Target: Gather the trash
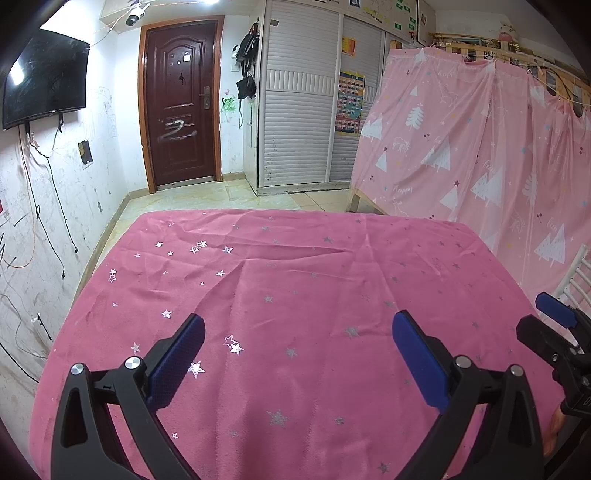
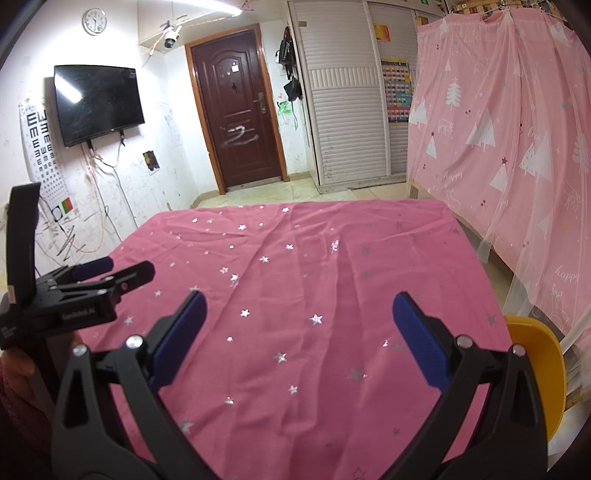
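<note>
While looking along both tools, logged the left gripper (image 1: pixel 299 319) above the pink tablecloth (image 1: pixel 295 258), blue pads (image 1: pixel 177 362) spread wide apart, nothing between them. Logged the right gripper (image 2: pixel 300 296) likewise over the same cloth, jaws parted wide, gripping nothing. Saw each tool at the edge of the other's view: right one at the far right of the left camera, left one at the far left of the right camera.

Found the cloth wrinkled, scattered with silver stars, covering the table to its far edge. Could not place the trash: made out no piece of it in either view.

Recorded beyond the table a dark brown door (image 1: pixel 181 103), a wall-mounted television (image 1: pixel 44 77) left of it, white louvred wardrobe doors (image 1: pixel 299 110) right of it, and a pink curtain (image 1: pixel 461 147) printed with white trees along the right side. Noted from the right camera a yellow chair (image 2: pixel 539 362) just beside the table's right edge, an eye chart (image 2: pixel 40 147) left of the television, and a round clock (image 2: pixel 95 21) high on the wall.
</note>
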`<state>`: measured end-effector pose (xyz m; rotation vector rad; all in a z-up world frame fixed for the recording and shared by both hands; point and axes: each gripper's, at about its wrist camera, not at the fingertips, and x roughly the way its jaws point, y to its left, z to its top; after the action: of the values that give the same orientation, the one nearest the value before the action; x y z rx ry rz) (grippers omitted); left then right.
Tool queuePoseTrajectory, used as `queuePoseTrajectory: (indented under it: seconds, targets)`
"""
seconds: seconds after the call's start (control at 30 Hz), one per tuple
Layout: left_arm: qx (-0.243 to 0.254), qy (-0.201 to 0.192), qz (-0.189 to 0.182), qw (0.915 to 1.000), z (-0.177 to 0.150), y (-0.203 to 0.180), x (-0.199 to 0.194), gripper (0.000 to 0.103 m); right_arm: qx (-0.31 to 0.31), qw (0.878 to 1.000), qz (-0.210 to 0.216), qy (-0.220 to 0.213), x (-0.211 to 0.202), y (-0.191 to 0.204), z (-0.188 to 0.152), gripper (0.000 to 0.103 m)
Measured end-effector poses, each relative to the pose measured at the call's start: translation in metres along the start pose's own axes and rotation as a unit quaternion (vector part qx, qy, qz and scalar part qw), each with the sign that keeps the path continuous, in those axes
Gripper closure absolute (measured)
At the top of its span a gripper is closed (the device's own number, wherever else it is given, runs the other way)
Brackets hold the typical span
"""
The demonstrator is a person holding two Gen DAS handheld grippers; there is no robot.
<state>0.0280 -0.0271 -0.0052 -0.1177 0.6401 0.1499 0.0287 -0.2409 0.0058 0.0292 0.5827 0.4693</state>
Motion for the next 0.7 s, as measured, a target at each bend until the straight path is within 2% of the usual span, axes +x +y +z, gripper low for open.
queuePoseTrajectory:
  seconds: [0.7]
  targets:
    - [0.002, -0.004, -0.001, 1.0000, -0.0012, 0.0003, -0.0016, 0.008, 0.001, 1.000, 0.000, 0.000, 0.0000, -0.0003, 0.0008, 0.006]
